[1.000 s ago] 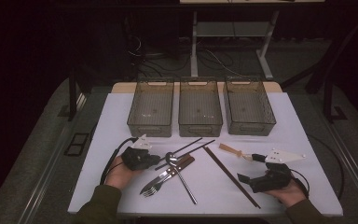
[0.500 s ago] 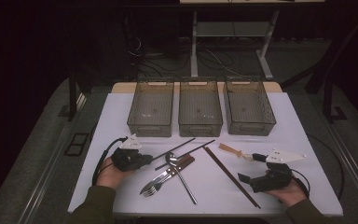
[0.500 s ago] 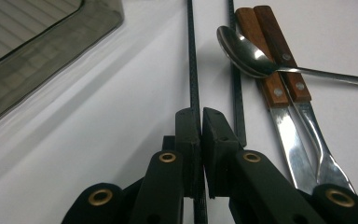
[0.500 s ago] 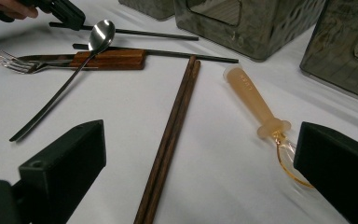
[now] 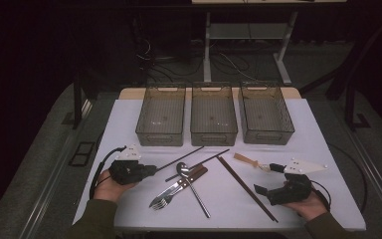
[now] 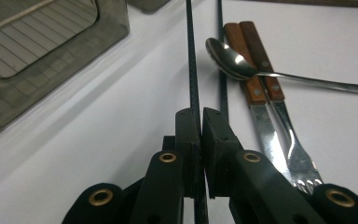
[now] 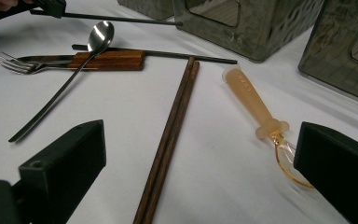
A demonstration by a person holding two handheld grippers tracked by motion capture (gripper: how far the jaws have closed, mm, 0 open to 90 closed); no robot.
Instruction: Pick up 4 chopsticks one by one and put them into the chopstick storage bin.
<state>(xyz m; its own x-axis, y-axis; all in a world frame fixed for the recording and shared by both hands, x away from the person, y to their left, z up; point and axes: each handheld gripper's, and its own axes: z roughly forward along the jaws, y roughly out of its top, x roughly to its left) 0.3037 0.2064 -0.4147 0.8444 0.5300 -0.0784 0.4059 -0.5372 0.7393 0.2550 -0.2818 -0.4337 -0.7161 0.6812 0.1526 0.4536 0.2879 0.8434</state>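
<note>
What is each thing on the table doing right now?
Left gripper: shut on a black chopstick.
Right gripper: open, holding nothing.
Second black chopstick: lying flat.
Brown chopsticks: lying side by side.
Spoon: lying across the forks.
Clear spoon: lying flat.
Three bins: empty.
</note>
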